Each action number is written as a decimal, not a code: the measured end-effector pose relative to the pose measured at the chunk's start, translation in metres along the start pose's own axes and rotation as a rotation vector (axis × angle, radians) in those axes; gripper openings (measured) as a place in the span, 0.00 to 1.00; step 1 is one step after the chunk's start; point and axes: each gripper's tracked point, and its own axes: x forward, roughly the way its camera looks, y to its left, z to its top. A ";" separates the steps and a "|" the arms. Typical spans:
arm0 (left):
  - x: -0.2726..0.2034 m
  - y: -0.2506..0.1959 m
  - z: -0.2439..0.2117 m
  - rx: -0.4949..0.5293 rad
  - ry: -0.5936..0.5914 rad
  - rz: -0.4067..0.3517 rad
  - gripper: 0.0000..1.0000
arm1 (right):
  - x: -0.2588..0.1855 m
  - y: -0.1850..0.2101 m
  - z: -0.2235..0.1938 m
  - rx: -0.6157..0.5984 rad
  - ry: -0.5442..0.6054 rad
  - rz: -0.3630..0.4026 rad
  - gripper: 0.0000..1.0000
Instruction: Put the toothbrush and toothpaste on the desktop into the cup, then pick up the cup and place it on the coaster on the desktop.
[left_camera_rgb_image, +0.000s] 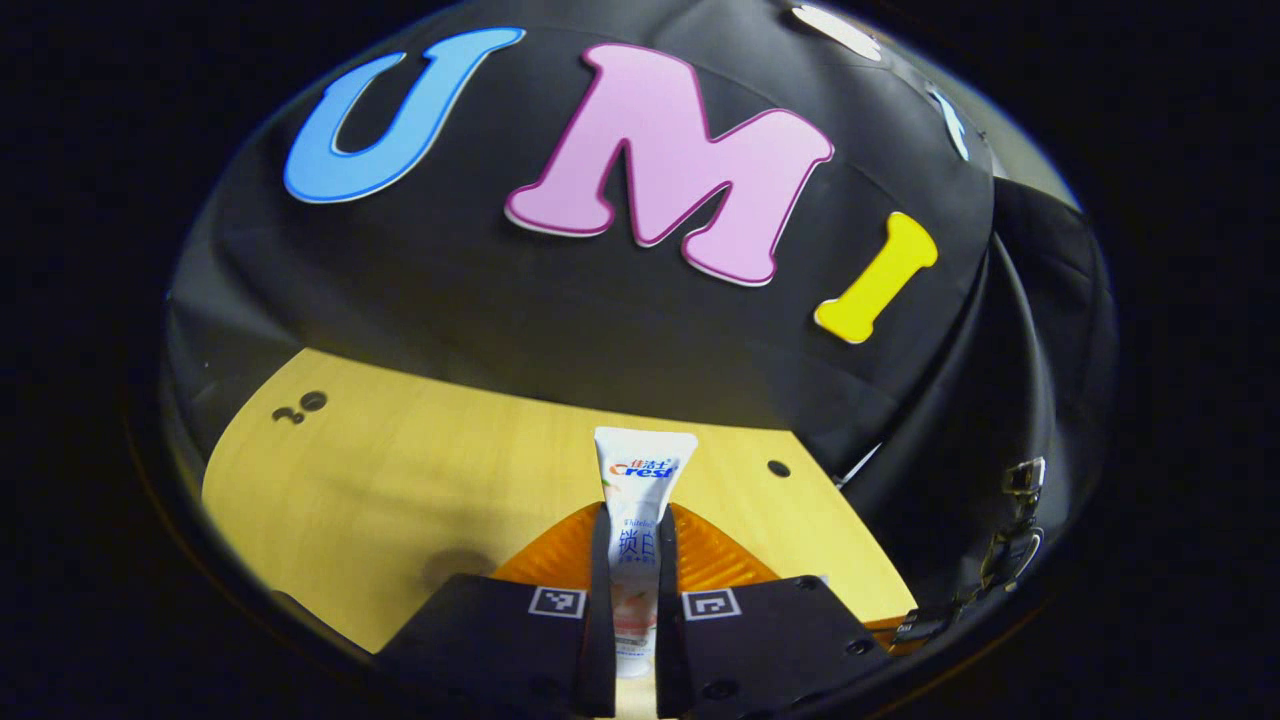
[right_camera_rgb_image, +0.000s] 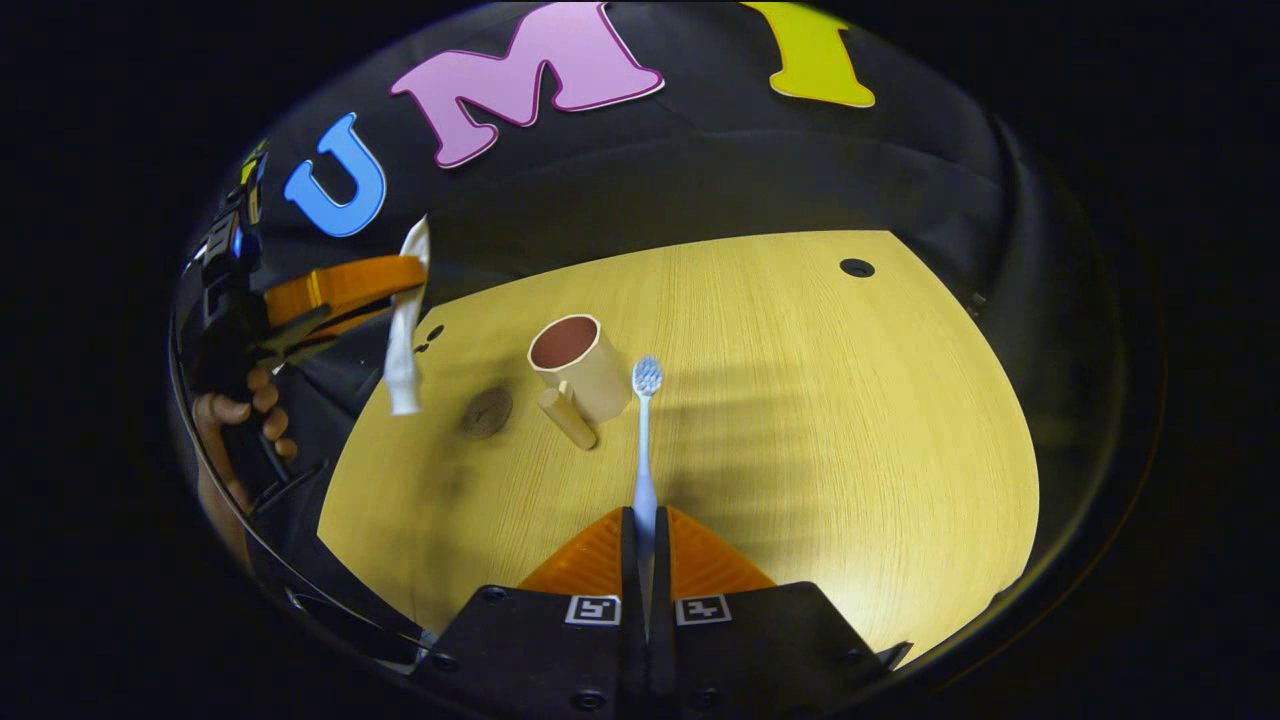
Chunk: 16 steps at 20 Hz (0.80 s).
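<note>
Meanwhile, both tools are clamping — left tool (left_camera_rgb_image: 634, 600) gripping toothpaste (left_camera_rgb_image: 640, 500), right tool (right_camera_rgb_image: 646, 560) gripping toothbrush (right_camera_rgb_image: 645, 440) — aiming them cupward, cup (right_camera_rgb_image: 580, 365) ahead.

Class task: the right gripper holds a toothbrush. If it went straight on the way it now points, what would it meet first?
Probably the cup: the toothbrush in the right gripper has its head close beside the cup's right wall. Depth is unclear, so it might pass just right of it.

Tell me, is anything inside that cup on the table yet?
The cup looks empty: its reddish inner wall shows, though its bottom is hidden. The toothbrush and toothpaste are each clamped in a gripper.
</note>
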 end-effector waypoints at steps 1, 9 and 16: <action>0.013 -0.007 0.002 0.005 -0.027 -0.023 0.20 | 0.002 -0.002 0.003 0.000 -0.004 0.005 0.05; 0.095 -0.032 0.020 -0.012 -0.197 -0.132 0.21 | 0.014 -0.010 0.005 -0.027 0.009 0.036 0.05; 0.113 -0.021 -0.013 0.033 -0.242 -0.174 0.21 | 0.032 -0.005 0.007 -0.055 0.012 0.071 0.05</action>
